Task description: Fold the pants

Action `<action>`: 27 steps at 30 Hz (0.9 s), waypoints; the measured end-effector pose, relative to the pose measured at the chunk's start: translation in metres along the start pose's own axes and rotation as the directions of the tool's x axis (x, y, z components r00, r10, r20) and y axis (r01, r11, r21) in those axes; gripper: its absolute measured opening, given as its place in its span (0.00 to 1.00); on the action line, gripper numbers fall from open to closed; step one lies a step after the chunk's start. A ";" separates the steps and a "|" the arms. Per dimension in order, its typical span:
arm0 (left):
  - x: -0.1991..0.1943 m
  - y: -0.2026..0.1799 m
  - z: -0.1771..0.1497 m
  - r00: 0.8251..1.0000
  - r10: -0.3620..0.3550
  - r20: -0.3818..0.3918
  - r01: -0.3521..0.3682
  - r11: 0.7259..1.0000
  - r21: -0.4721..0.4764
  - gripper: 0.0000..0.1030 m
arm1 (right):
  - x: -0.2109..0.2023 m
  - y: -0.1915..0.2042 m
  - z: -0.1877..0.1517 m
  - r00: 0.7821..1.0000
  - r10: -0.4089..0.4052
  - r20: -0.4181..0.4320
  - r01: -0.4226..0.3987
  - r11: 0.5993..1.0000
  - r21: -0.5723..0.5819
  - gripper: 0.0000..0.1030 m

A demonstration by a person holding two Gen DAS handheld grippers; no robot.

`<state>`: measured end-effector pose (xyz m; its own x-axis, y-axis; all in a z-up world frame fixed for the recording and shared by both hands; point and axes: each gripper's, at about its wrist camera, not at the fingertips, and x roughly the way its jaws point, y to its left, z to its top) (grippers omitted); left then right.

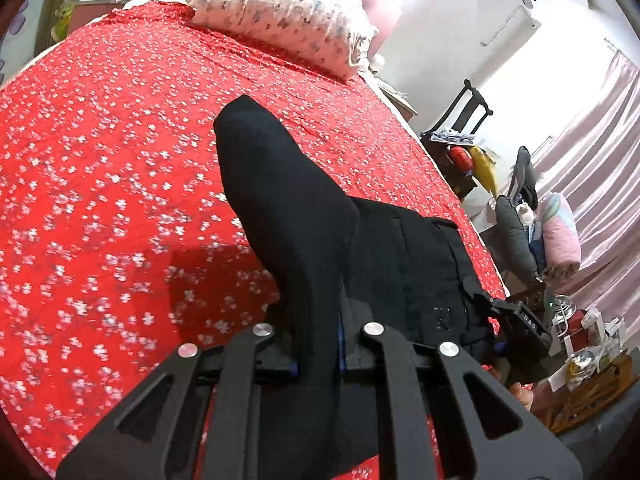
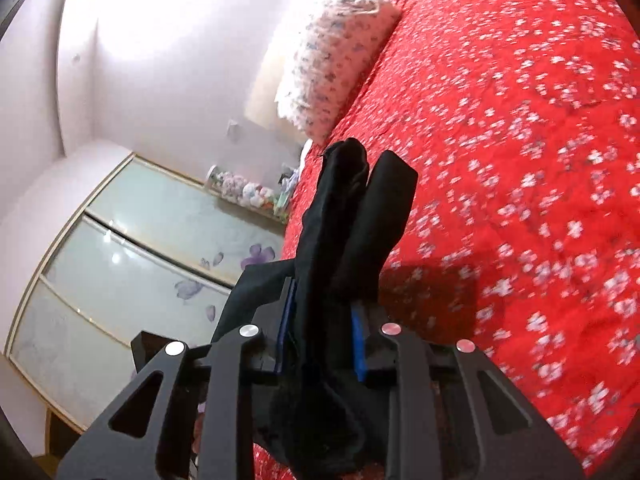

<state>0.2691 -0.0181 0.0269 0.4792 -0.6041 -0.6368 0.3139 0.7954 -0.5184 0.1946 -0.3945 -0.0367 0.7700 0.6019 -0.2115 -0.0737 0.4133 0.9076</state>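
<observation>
Black pants [image 1: 280, 200] rise off the red flowered bedspread [image 1: 100, 160], one end still trailing on the bed toward the pillow. My left gripper [image 1: 318, 360] is shut on a fold of the dark cloth, which fills the gap between its blue pads. The waistband end hangs to the right, where my right gripper [image 1: 524, 332] holds it. In the right wrist view the right gripper [image 2: 320, 340] is shut on a thick bunch of the pants [image 2: 348, 208], which stick up past its fingers. The bedspread [image 2: 520, 120] lies beyond.
A flowered pillow [image 1: 288, 12] sits at the head of the bed. Right of the bed stand a dark chair [image 1: 464, 120], piled clothes and bags [image 1: 540, 220] and a cluttered low table [image 1: 588, 360]. A mirrored wardrobe [image 2: 120, 260] stands on the other side.
</observation>
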 end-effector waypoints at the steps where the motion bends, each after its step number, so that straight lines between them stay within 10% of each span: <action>1: 0.006 0.002 -0.001 1.000 -0.002 -0.009 0.002 1.000 -0.013 0.12 | -0.002 -0.005 0.002 1.000 -0.020 0.008 0.020 1.000 0.008 0.24; 5: 0.027 0.023 -0.010 0.998 0.054 -0.033 -0.056 0.997 -0.061 0.14 | 0.005 -0.020 0.004 0.990 -0.139 -0.012 0.139 0.990 0.009 0.25; 11: 0.016 0.049 -0.018 0.983 0.185 0.002 -0.183 0.975 -0.123 0.64 | 0.002 -0.018 0.004 0.943 -0.332 -0.002 0.331 0.943 -0.020 0.75; 14: -0.011 0.047 -0.018 0.959 0.265 0.098 -0.253 0.960 -0.124 0.77 | -0.019 -0.003 0.006 0.911 -0.395 0.116 0.403 0.914 -0.051 0.75; 17: -0.031 0.030 -0.018 0.963 0.213 0.166 -0.201 0.976 -0.089 0.87 | -0.031 0.015 0.005 0.956 -0.265 0.127 0.274 0.960 -0.060 0.81; 21: -0.012 -0.007 -0.024 0.993 0.090 0.082 -0.093 0.995 0.028 0.95 | -0.006 0.035 -0.008 0.986 -0.163 -0.043 0.159 0.983 -0.093 0.83; 27: 0.049 0.000 -0.039 0.982 0.169 -0.086 -0.167 0.985 0.036 0.95 | 0.027 0.027 -0.022 0.916 -0.375 -0.141 0.351 0.921 -0.168 0.84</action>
<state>0.2608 -0.0491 -0.0262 0.4529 -0.4626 -0.7621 0.2588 0.8862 -0.3842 0.1992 -0.3521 -0.0261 0.6438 0.4928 -0.5853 0.0963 0.7066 0.7010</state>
